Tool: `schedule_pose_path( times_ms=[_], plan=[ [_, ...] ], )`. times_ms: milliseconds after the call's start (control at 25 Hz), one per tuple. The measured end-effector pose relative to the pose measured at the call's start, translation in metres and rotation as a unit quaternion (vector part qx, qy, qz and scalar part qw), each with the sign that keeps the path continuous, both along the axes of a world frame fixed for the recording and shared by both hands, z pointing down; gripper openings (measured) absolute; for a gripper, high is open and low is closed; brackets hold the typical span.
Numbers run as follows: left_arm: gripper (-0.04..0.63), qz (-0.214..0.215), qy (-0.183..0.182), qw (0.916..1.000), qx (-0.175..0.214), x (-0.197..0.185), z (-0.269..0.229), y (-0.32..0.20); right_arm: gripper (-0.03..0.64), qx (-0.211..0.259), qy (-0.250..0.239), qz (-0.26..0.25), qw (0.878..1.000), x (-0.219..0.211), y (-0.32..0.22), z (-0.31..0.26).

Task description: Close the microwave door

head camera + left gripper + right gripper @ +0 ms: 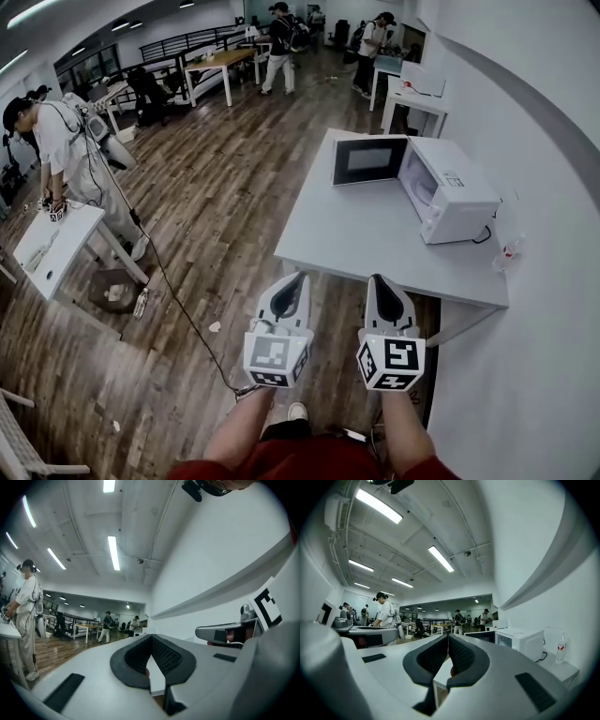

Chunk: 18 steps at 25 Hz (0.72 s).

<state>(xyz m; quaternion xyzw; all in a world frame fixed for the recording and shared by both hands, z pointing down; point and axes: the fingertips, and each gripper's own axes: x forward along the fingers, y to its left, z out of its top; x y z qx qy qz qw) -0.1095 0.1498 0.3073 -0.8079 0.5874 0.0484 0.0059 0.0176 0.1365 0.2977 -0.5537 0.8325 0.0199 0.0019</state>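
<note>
The white microwave [450, 187] stands at the far right of a white table [356, 239]. Its door [368, 160] is swung wide open to the left, with the dark window facing me. Both grippers hang side by side short of the table's near edge, well apart from the microwave. My left gripper [294, 277] is shut with nothing in it, and its pads meet in the left gripper view [151, 637]. My right gripper [377, 279] is also shut and empty [448, 636]. The right gripper view shows the microwave [522, 641] and its open door [480, 635] ahead on the right.
A small water bottle [507, 251] stands on the table by the wall, right of the microwave. A person [66, 141] works at another white table [47, 248] on the left. A cable [169, 281] trails over the wooden floor. More tables and people are at the back.
</note>
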Motion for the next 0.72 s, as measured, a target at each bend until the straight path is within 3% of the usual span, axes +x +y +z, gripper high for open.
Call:
schedule_pose_path(
  times_ms=[320,720],
  plan=[
    [0.026,0.006,0.006,1.0000,0.006,-0.031,-0.001,-0.048,0.028,0.001,0.007,0.006,1.000,-0.031,-0.045,0.002],
    [0.026,0.010,0.006,0.9999,-0.003,-0.026,0.012,-0.101,0.028,-0.004,0.000,0.012,1.000,-0.025,-0.100,0.012]
  ],
)
